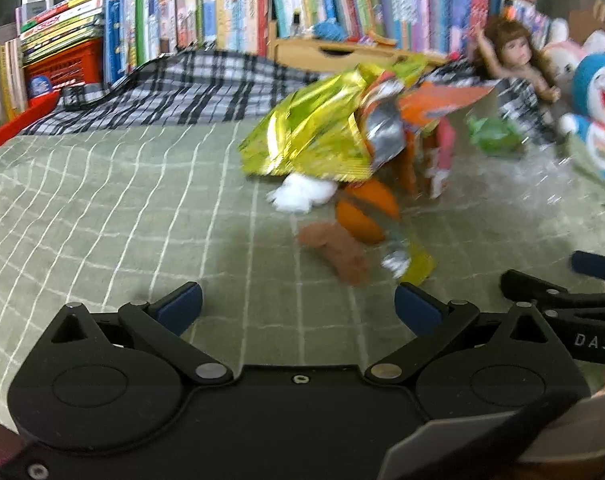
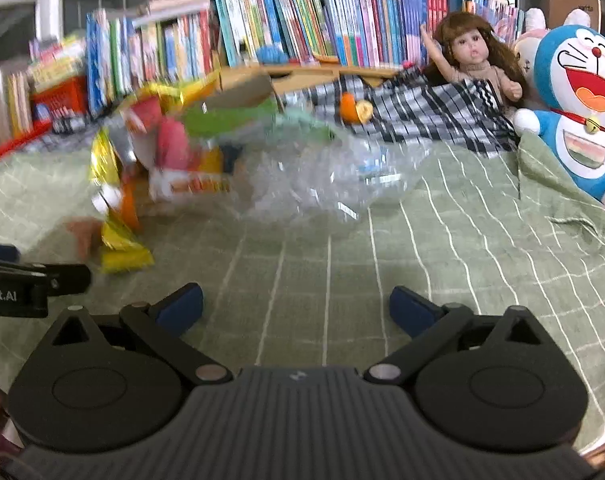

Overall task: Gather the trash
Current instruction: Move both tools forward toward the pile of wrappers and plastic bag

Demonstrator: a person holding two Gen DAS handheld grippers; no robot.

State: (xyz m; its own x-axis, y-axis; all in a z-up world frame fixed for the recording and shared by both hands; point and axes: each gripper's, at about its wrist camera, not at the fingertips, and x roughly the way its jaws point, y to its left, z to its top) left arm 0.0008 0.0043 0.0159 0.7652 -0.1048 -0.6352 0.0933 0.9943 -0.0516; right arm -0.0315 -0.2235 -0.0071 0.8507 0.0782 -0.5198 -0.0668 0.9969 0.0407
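Both grippers, left gripper (image 1: 298,306) and right gripper (image 2: 296,304), gape wide and empty above the green checked bedspread (image 1: 102,208). Just beyond lies the wrapper pile (image 1: 322,136). Only the right wrist view shows a clear plastic bag (image 2: 334,176) beside the pile and orange peel (image 2: 354,108) behind it.

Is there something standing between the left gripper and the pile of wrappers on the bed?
Nothing visible blocks it. The left gripper is open over bare green blanket, with the wrapper pile ahead and slightly right.

"DAS" on the right tongs (image 1: 594,280), "obot.AI" (cut off) on the left tongs (image 2: 6,264)
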